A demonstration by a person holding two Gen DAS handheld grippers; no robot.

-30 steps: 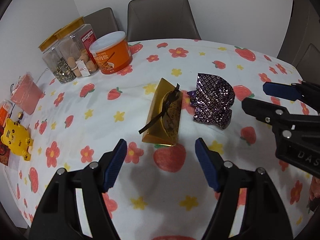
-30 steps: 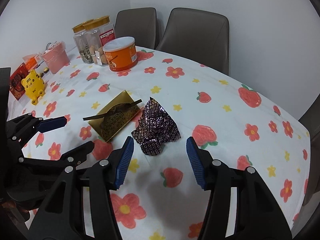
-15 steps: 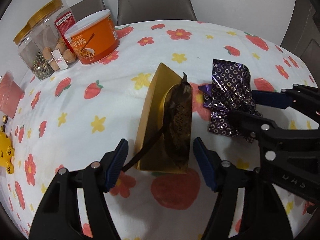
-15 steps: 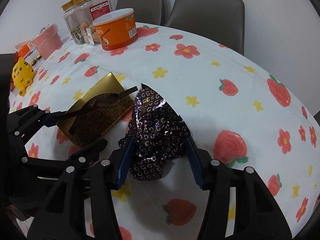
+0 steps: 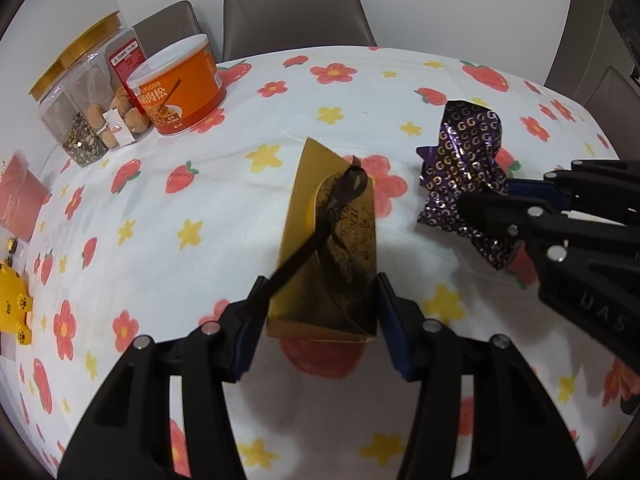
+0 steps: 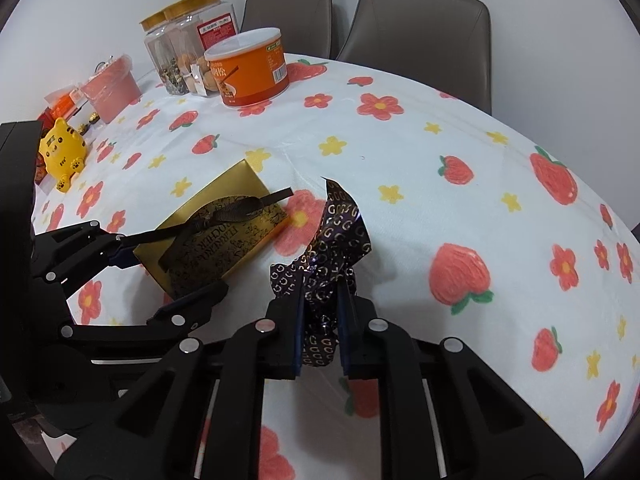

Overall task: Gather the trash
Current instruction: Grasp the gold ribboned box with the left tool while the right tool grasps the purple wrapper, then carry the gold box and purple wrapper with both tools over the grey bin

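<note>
Both grippers closing on trash, mid-worktop.
L view: left gripper (image 5: 318,316) half open, jaws just been closing around near end of flat gold cardboard box w/ brown ribbon (image 5: 330,240); pads at its sides, grip unclear. R view: right gripper (image 6: 320,320) nearly shut, jaws just closed, pinching crumpled purple foil wrapper (image 6: 328,248); open cloth to the right, jars far left.

Left gripper (image 5: 320,320): matte black plastic frame with two angular forked arms, round silver screw heads at the joints, and flat blue pads lining the inner faces of the fingers (image 5: 390,328). Right gripper (image 6: 320,328): same black frame and silver screws, with dark blue pads on the fingers (image 6: 298,332) and thin pale bars showing through the gaps in its body. Seen from the left wrist camera, the right one's black side carries raised lettering, partly readable as "DAS".
</note>
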